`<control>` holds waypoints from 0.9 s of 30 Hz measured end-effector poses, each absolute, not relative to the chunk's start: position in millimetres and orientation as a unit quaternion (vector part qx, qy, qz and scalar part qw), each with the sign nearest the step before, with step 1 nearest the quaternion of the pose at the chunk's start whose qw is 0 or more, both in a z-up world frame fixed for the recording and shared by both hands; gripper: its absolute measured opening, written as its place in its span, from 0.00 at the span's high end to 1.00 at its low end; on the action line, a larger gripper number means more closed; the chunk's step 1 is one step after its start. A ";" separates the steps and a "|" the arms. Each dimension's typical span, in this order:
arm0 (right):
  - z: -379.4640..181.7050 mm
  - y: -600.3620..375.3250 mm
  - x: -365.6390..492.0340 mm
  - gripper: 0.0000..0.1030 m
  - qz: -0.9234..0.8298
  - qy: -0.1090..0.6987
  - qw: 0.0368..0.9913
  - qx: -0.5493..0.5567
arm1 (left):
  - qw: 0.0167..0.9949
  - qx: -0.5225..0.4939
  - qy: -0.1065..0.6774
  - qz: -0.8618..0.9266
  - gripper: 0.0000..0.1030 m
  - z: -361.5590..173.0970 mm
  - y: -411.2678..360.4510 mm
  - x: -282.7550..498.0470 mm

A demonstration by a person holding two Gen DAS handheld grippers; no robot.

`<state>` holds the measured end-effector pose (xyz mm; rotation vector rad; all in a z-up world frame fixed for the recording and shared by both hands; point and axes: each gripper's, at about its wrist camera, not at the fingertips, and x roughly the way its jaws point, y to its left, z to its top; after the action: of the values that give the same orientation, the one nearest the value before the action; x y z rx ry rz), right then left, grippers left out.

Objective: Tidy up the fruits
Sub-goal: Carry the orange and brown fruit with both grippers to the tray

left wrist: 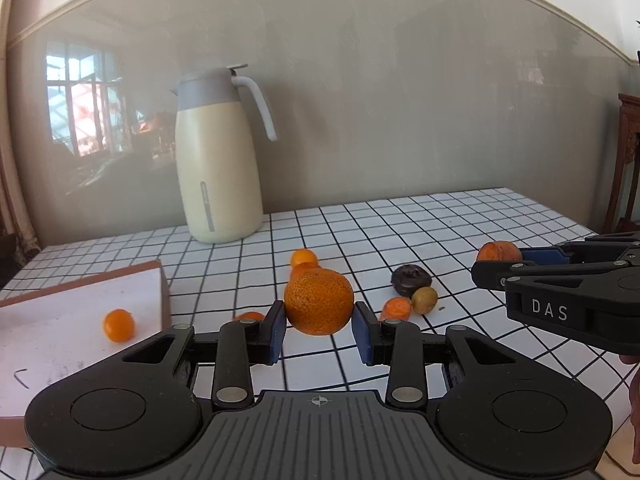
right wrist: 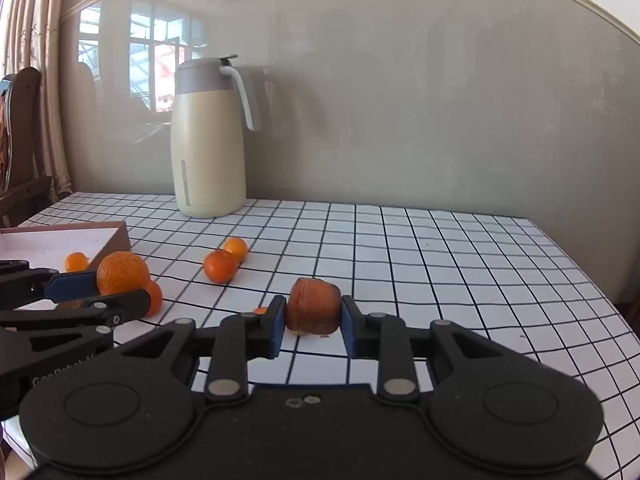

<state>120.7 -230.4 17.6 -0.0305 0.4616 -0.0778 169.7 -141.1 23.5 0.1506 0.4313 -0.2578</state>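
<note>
Left gripper (left wrist: 319,330) and right gripper (right wrist: 313,330) each tilt slightly downward, fingers clamped shut.

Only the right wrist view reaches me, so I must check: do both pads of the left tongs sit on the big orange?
Observer: Yes, the left tongs hold the orange with a blue pad pressed on each side.
Operator: Anything hidden behind my right tongs and their brownish fruit?
Observer: A dark round fruit and a small greenish-brown fruit lie side by side on the table.
Operator: Is the small orange inside the box?
Observer: Yes, on its white floor.
</note>
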 end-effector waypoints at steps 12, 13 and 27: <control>30.6 -183.7 121.1 0.81 -0.001 0.210 0.977 -0.035 | 0.976 0.064 0.186 -0.091 0.65 40.3 -85.6 155.7; 31.2 -178.4 122.5 0.81 0.004 0.208 0.977 -0.039 | 0.977 0.062 0.184 -0.087 0.65 41.2 -80.7 155.2; 39.7 -114.2 128.6 0.81 0.065 0.185 0.979 -0.054 | 0.983 0.049 0.175 -0.035 0.65 47.0 -15.3 149.6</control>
<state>128.6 -114.2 39.7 -0.1087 0.3734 0.1307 149.6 -15.3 47.0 0.0982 0.3530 -0.0709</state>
